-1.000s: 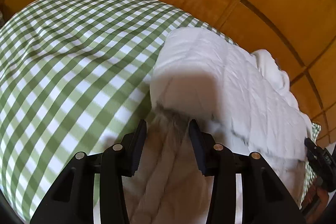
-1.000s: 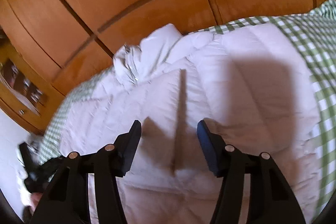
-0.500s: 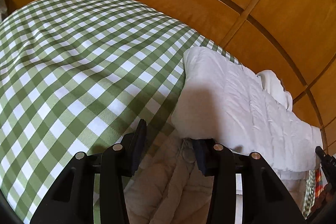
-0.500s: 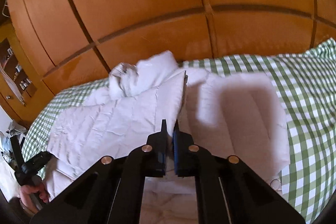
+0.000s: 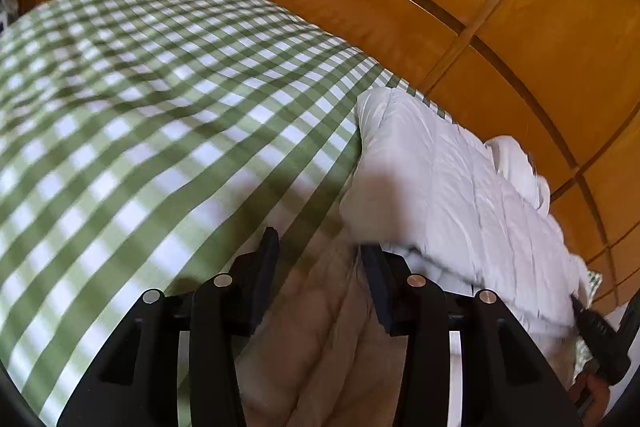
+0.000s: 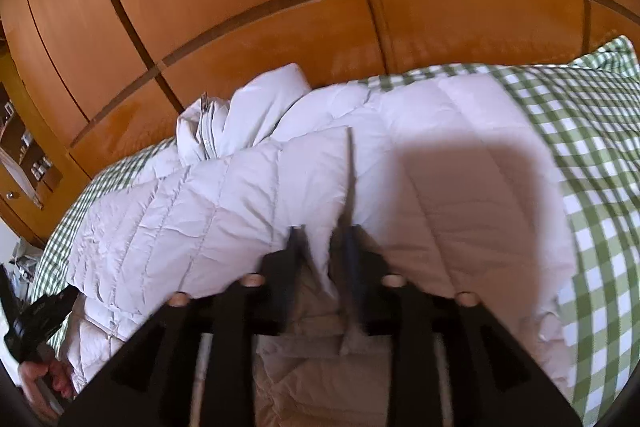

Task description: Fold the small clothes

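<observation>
A white quilted puffer jacket [image 6: 420, 155] lies on the green checked bedcover [image 6: 592, 163]. Its left front panel [image 6: 224, 195] is folded over the body, and the collar and zip [image 6: 224, 123] are bunched at the far end. My right gripper [image 6: 322, 239] is low over that panel's edge. Its jaws are partly apart and blurred, with a corner of the panel between them. My left gripper [image 5: 320, 247] stands open over the jacket's shaded near end [image 5: 328, 339] and holds nothing. The jacket's lit part [image 5: 440, 187] stretches away to its right.
Orange wooden wardrobe doors [image 6: 280, 7] rise right behind the bed. Bare checked bedcover [image 5: 140, 115] spreads to the left of the jacket. A hand holds the left gripper [image 6: 36, 319] at the jacket's left end. The right gripper [image 5: 600, 339] shows at the left wrist view's lower right.
My right gripper went from wide open to shut on the folded panel's edge; now its jaws have parted somewhat and it sits lower. The left gripper stayed open and drifted slightly.
</observation>
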Demonstrator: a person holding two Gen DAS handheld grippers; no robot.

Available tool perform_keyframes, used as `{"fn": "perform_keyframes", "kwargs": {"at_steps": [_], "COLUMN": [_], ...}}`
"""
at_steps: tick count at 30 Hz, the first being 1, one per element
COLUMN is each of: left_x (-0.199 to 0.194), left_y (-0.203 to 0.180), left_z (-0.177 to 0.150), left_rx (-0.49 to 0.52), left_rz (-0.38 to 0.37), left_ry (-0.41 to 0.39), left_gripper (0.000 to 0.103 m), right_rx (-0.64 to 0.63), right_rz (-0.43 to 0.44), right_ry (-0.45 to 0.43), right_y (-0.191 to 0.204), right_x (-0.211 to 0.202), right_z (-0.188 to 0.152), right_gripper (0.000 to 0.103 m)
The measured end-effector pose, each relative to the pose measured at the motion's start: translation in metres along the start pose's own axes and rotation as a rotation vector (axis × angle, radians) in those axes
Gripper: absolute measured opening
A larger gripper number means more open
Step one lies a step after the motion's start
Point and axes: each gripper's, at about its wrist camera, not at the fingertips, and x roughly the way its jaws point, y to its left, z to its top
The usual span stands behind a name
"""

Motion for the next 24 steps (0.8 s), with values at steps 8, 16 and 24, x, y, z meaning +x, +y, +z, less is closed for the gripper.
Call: {"fn": "perform_keyframes", "kwargs": {"at_steps": [8,16,24], "left_x": [-0.062,0.018,0.034], "left_y": [-0.042,-0.127,-0.098], "left_z": [0.001,0.019,-0.008], "left_rx": [0.174,0.437,0.472], "left_rz": [-0.005,-0.029,-0.049], "left_ry": [-0.223,-0.083,0.024], "left_gripper": [0.042,0.042,0.042], "right_rx": [-0.118,-0.229,-0.255], "right_rz": [0.027,-0.024,-0.013], "right_ry": [-0.091,0.034,0.124], "right_y": [0.028,0.047,0.036], "right_x": [-0.021,0.027,0.021], "right_z": [0.018,0.026,-0.021], "right_gripper": [0.041,0.04,0.04]}}
